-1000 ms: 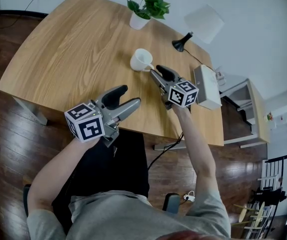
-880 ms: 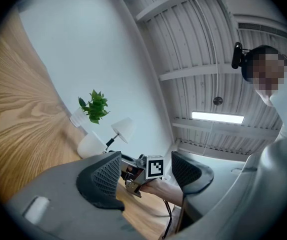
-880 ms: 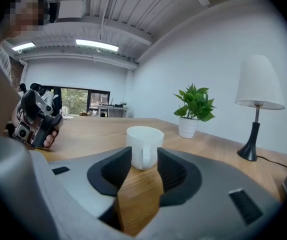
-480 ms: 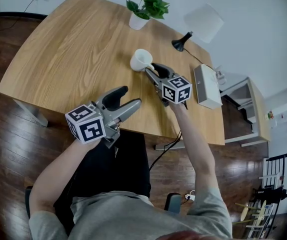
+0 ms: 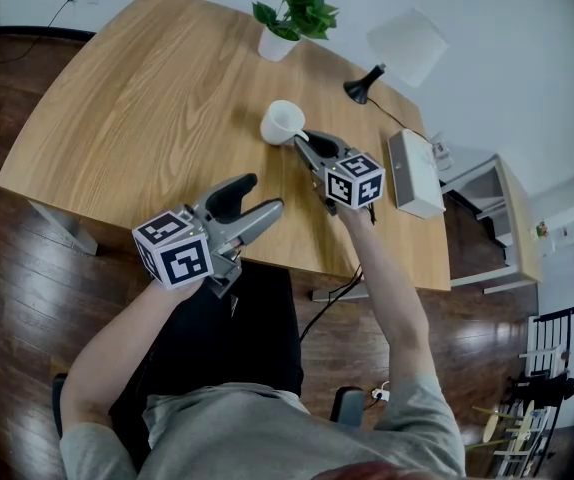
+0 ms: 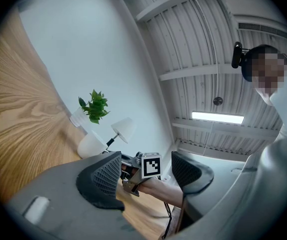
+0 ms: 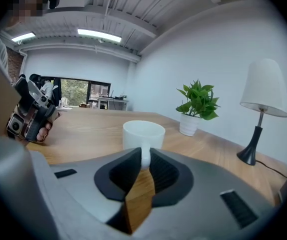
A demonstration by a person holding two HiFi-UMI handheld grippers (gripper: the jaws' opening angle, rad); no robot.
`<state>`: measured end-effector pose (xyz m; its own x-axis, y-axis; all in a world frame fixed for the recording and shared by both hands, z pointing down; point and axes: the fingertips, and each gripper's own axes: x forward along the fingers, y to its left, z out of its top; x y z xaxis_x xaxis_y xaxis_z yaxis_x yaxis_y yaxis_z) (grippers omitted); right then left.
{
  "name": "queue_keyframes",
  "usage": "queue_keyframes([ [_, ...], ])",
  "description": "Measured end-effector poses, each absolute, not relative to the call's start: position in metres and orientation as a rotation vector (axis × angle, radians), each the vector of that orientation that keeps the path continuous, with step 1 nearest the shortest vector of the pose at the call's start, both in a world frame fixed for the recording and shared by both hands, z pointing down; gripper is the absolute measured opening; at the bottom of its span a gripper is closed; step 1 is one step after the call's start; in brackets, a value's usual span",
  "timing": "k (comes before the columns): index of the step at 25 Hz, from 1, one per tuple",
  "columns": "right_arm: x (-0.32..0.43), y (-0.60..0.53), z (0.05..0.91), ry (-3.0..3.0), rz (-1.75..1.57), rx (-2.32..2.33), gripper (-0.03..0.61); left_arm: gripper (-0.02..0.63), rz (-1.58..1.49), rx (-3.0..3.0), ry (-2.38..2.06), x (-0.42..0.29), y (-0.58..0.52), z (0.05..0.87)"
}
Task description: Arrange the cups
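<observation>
A white cup point(image 5: 282, 121) stands upright on the wooden table point(image 5: 147, 98), its handle turned toward my right gripper point(image 5: 302, 140). The jaws have just been closing. In the right gripper view they pinch the cup point(image 7: 143, 133) by its handle, the right gripper point(image 7: 143, 156) being shut on it. My left gripper point(image 5: 257, 193) hovers open over the table's near edge with nothing between its fingers. In the left gripper view the left gripper point(image 6: 146, 171) tilts upward, and the cup point(image 6: 91, 146) shows past its left pad.
A potted plant point(image 5: 292, 13) and a white-shaded lamp point(image 5: 397, 53) stand at the table's far edge. A white box point(image 5: 414, 173) lies at the right end, close to my right hand. The table's left half is bare wood.
The right gripper shifted slightly toward the cup, and its jaws, open around the handle before, have shut on it. The left gripper has not moved.
</observation>
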<state>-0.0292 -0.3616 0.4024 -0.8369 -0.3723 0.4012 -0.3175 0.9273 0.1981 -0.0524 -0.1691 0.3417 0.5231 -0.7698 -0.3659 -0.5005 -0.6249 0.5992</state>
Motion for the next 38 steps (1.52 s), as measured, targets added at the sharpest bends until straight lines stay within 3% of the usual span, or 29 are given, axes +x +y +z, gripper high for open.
queue_keyframes([
  [22,0.047,-0.365,0.372,-2.775,0.134,0.696,0.059,0.307,-0.866,2.341,-1.033,-0.067,-0.168,0.343],
  [32,0.239,-0.412,0.294,-2.683,-0.033,1.044,0.059,0.307,-0.857,2.333,-1.046,-0.058,-0.170,0.344],
  [38,0.353,-0.445,0.296,-2.523,0.021,1.295,0.058,0.307,-0.855,2.332,-1.049,-0.058,-0.170,0.346],
])
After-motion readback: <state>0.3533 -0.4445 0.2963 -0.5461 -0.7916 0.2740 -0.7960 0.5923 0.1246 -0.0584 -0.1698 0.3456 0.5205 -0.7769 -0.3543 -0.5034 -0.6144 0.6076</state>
